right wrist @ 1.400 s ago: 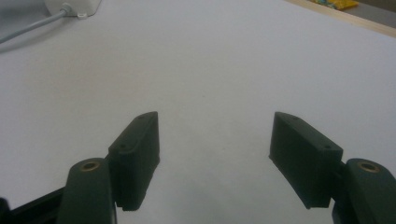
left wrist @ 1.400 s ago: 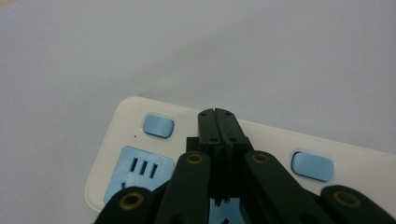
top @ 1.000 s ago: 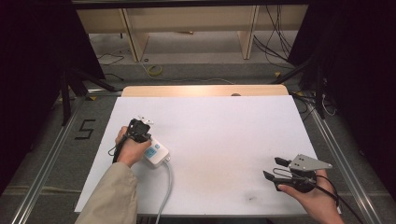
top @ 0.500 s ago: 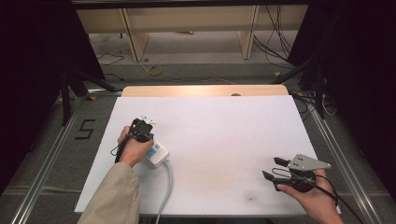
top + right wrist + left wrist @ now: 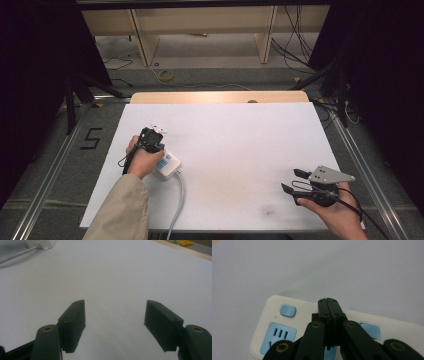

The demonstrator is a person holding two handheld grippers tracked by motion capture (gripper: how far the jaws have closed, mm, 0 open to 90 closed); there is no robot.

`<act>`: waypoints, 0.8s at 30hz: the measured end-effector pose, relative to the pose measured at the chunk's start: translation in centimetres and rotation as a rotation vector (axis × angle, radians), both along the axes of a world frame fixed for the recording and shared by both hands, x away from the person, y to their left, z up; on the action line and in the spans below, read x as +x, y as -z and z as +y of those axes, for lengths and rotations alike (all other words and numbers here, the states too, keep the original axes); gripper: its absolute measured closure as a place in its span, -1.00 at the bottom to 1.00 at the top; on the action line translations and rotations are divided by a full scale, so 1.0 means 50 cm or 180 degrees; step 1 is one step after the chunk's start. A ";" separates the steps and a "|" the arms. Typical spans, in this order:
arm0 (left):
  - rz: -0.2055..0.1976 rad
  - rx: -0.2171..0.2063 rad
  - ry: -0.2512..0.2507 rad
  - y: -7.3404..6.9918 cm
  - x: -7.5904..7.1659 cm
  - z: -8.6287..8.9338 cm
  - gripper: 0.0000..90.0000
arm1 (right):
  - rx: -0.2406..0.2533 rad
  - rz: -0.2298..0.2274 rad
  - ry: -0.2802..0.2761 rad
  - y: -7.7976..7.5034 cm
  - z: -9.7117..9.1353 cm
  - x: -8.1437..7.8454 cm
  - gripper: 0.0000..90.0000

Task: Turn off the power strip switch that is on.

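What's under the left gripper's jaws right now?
The left gripper, jaws shut, sits over a white power strip with blue sockets. The jaws cover the strip's middle.

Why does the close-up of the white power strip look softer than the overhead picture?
In the left gripper view the power strip sits close under the shut claw and looks slightly blurred; in the high view the table is evenly lit, its surroundings dark.

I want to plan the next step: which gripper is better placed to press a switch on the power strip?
Left. The left gripper hovers shut over the power strip; the right gripper is open, far across the table.
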State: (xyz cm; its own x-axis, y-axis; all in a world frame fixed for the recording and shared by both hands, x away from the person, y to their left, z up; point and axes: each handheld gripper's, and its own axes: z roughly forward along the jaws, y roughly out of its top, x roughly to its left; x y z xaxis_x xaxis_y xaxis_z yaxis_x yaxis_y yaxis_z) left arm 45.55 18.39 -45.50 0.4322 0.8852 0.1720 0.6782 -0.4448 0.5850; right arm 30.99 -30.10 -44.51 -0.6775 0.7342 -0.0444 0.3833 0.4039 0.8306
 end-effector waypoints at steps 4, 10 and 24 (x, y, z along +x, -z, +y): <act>0.0003 -0.0008 0.0002 0.000 0.001 0.001 1.00 | 0.0003 -0.0008 0.0003 0.001 -0.002 0.000 -0.25; 0.0003 -0.0007 0.0010 0.000 0.001 0.001 1.00 | -0.0002 -0.0003 0.0000 0.000 -0.001 0.000 -0.25; -0.0024 0.0068 0.0042 0.000 0.001 -0.004 1.00 | 0.0003 0.0003 -0.0011 0.001 -0.001 0.001 -0.25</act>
State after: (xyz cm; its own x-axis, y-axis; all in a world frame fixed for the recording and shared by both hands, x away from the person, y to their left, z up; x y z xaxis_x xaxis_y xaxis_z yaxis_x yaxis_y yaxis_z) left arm 45.61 18.20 -45.51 0.4426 0.8755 0.1942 0.6677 -0.4662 0.5804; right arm 31.03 -30.14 -44.56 -0.6800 0.7319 -0.0431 0.3827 0.4045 0.8306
